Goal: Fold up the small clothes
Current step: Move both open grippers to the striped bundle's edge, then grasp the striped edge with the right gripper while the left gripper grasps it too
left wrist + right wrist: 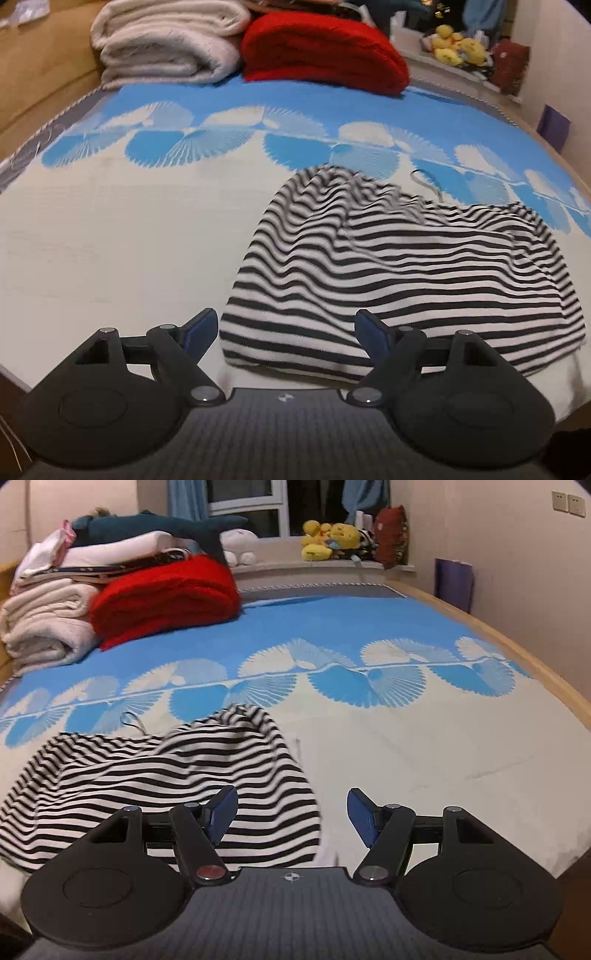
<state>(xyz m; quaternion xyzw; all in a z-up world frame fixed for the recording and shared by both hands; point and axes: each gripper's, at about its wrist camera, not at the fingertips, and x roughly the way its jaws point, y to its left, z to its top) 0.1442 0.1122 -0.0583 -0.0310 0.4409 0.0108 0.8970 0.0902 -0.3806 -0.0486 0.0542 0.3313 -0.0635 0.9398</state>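
A: Left gripper, black with blue pads: jaws spread wide, nothing between the pads. It hangs just above the near edge of the black-and-white striped knit garment.

B: Where does the garment lie against it?

A: Ahead and mostly to the right. The near hem runs between the two fingers; its left corner sits just inside the left fingertip, and the right fingertip stands over the stripes. Whether that pad touches the cloth, cannot tell.

B: And the right gripper?

A: Same build, jaws also well apart, holding nothing. From its camera the striped garment lies ahead and to the left. The left fingertip is over the cloth; the right fingertip is over bare bedcover. The garment's right edge falls between the two.

B: State of the garment?

A: Rumpled, humped in the middle, far end bunched to a rounded peak. A thin grey loop of cord pokes out beyond it.

B: Surface?

A: A bedcover, cream near the grippers, sky blue with white fan shapes farther off.

B: Beyond that?

A: Far from the left gripper, a folded red knit blanket beside a folded cream blanket. From the right view, yellow plush toys on the window ledge, well apart from the work.
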